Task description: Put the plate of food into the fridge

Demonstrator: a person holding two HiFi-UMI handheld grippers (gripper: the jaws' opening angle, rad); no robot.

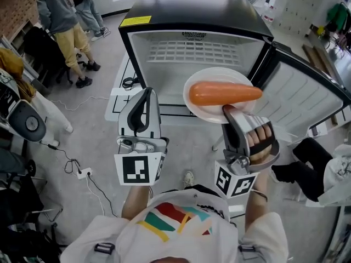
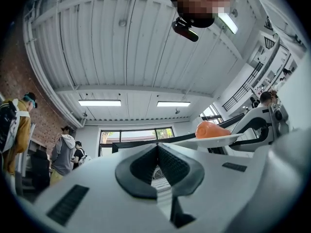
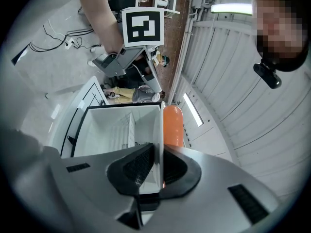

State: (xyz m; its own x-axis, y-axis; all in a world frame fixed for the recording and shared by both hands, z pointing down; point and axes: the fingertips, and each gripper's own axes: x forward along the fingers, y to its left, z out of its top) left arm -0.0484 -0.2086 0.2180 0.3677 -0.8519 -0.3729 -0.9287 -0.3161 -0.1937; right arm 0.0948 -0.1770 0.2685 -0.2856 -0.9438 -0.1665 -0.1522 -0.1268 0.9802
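Observation:
A white plate (image 1: 215, 76) carrying a long orange carrot (image 1: 222, 93) hangs level in front of the open fridge (image 1: 192, 12). My right gripper (image 1: 229, 111) is shut on the plate's near rim. In the right gripper view the plate (image 3: 158, 130) runs edge-on between the pads, with the carrot (image 3: 172, 125) on its right and the white fridge interior (image 3: 112, 125) beyond. My left gripper (image 1: 147, 92) hovers to the plate's left, shut and holding nothing. Its own view shows the closed jaw tips (image 2: 157, 152), and the plate (image 2: 214, 140) with the carrot (image 2: 211, 129) off to the right.
The fridge door (image 1: 307, 97) stands swung open to the right. A wire shelf (image 1: 194, 51) lies inside the fridge. People (image 1: 60, 21) stand at the far left. Cables (image 1: 77, 169) trail over the floor on the left. A seated person's dark legs (image 1: 307, 166) are at the right.

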